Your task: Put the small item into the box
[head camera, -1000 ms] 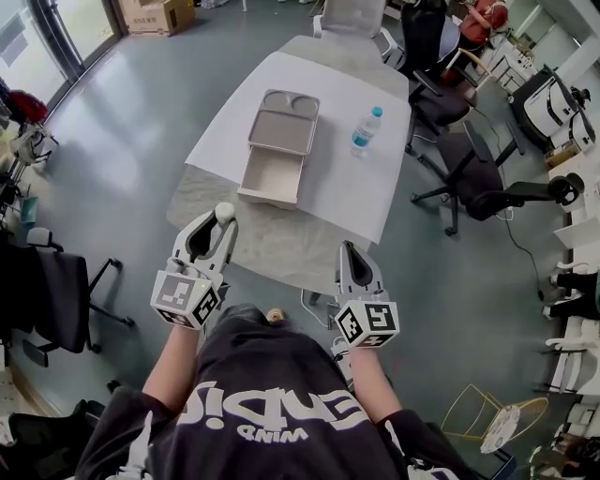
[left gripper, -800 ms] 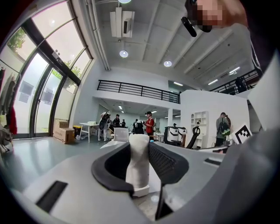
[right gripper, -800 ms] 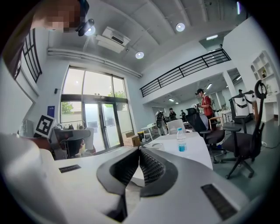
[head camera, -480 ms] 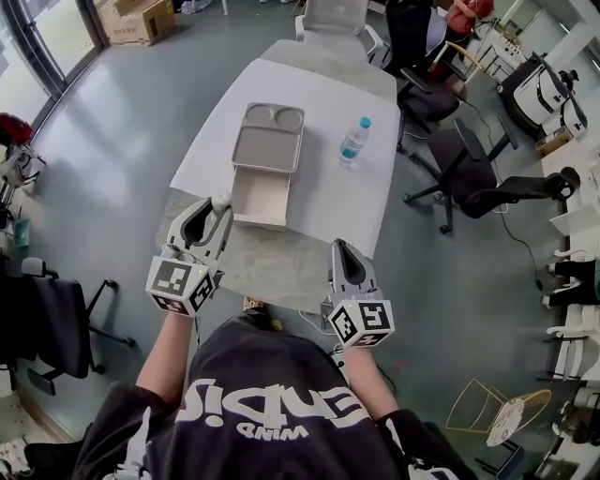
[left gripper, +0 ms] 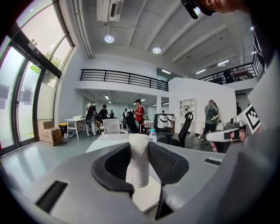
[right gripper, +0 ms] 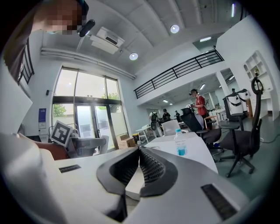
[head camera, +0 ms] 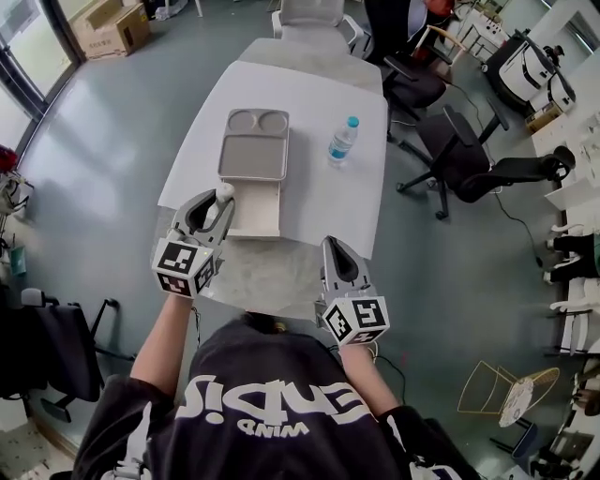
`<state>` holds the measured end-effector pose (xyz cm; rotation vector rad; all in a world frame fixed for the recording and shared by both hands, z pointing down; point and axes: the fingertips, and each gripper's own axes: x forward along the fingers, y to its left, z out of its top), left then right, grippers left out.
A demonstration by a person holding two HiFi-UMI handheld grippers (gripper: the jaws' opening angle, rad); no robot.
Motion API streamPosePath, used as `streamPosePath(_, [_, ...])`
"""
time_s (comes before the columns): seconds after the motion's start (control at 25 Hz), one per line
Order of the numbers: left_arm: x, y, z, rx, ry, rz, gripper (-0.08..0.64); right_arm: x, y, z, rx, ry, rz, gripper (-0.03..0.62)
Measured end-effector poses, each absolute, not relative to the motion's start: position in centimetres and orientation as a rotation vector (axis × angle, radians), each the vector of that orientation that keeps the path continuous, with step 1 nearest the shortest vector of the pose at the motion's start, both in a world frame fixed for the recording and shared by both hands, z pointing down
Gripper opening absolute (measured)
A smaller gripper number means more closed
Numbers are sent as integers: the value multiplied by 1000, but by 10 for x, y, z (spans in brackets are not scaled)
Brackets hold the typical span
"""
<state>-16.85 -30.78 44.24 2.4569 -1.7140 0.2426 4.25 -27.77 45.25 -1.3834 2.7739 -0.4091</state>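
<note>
A small white cylinder-shaped item (head camera: 224, 191) stands upright between the pads of my left gripper (head camera: 221, 199), which is shut on it. In the left gripper view the item (left gripper: 138, 168) fills the gap between the black pads of the left gripper (left gripper: 139, 148). An open beige box (head camera: 257, 212) lies on the table (head camera: 309, 103), its lid (head camera: 254, 145) folded back on the far side. The held item hangs at the box's near left corner. My right gripper (head camera: 335, 247) hovers at the table's near edge, right of the box, with the right gripper (right gripper: 139, 151) jaws shut and nothing between them.
A water bottle (head camera: 341, 142) stands right of the lid. Black office chairs (head camera: 469, 169) crowd the table's right side, and a white chair (head camera: 309, 14) stands at its far end. A cardboard carton (head camera: 108, 28) sits on the floor, far left. People stand in the background.
Both grippers have come closer to the table. The left one, still holding the white item, went from short of the table to the box's near left corner.
</note>
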Motion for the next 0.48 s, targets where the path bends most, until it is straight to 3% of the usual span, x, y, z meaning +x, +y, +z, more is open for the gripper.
streamPosePath(0.48, [-157, -363, 514, 2464, -1522, 476, 133, 31, -292, 464, -1414, 2789, -440, 25])
